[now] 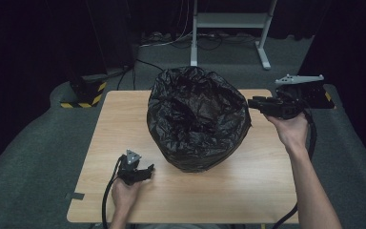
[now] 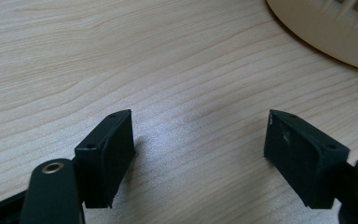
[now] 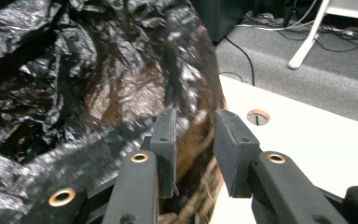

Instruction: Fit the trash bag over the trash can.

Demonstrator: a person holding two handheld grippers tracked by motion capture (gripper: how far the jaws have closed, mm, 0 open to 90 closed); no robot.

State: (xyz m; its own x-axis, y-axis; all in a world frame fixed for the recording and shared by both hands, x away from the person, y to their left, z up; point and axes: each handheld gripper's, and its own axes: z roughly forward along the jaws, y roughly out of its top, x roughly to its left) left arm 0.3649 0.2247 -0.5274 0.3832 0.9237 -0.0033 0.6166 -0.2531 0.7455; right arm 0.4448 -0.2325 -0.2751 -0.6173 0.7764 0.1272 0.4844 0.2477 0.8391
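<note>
A black bin bag (image 1: 195,114) lines a round basket standing mid-table, its crinkled plastic folded over the rim. In the high view my right gripper (image 1: 253,101) is held level at the bag's right rim and points left at it. In the right gripper view its jaws (image 3: 196,122) stand a little apart just short of the bag (image 3: 51,84), with nothing clamped between them. My left gripper (image 1: 147,170) rests on the wooden table (image 1: 257,191) near the front left. In the left gripper view its jaws (image 2: 200,135) are wide open over bare wood, with the cream basket base (image 2: 326,32) beyond.
A round cable hole (image 3: 258,116) sits in the tabletop past the right jaws. A white desk frame (image 1: 228,21) stands on the grey floor behind the table. A yellow-and-black striped base (image 1: 83,95) lies off the back-left corner.
</note>
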